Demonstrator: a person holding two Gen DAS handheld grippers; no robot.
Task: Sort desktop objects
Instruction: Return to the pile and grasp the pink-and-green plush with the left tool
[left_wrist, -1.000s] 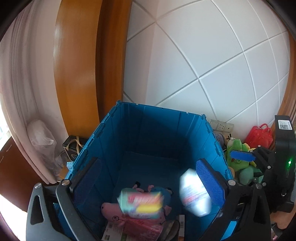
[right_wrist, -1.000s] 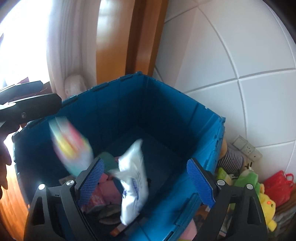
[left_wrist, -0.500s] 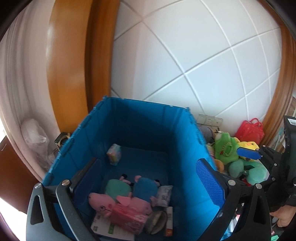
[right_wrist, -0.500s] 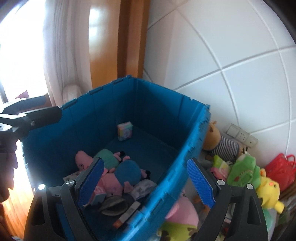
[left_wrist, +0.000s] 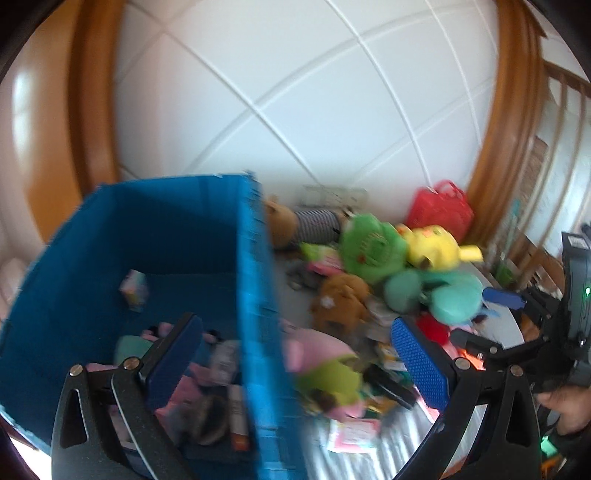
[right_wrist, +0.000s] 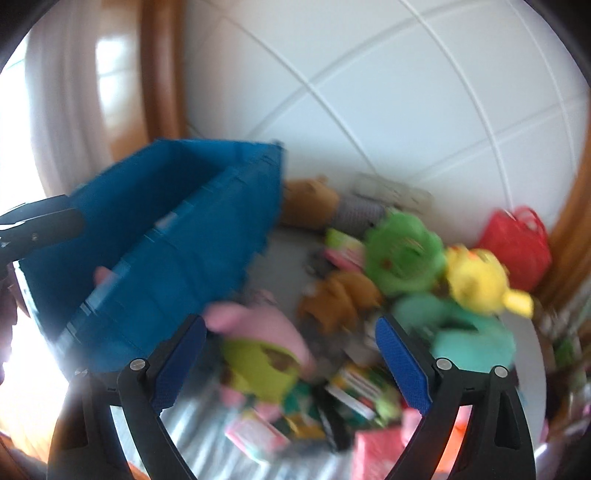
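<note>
Toys and small packets are the things to sort, and they lie in two places. From the left wrist view, the blue crate (left_wrist: 207, 236) stands on the left and holds already a small box (left_wrist: 133, 290) and some pink plush pieces. The left gripper (left_wrist: 295, 354) has its jaws spread wide and carries nothing. To the right of the crate a heap remains on the desk: a green plush (left_wrist: 371, 248), a yellow plush (left_wrist: 436, 247), a brown plush (left_wrist: 341, 304).

From the right wrist view, the right gripper (right_wrist: 290, 360) is also spread and empty, and it points at a pink and green plush (right_wrist: 262, 350) just beside the crate wall. The picture is blurred. I judge the step is reaching for another object; the next move calls for centring the jaws over one toy.
</note>
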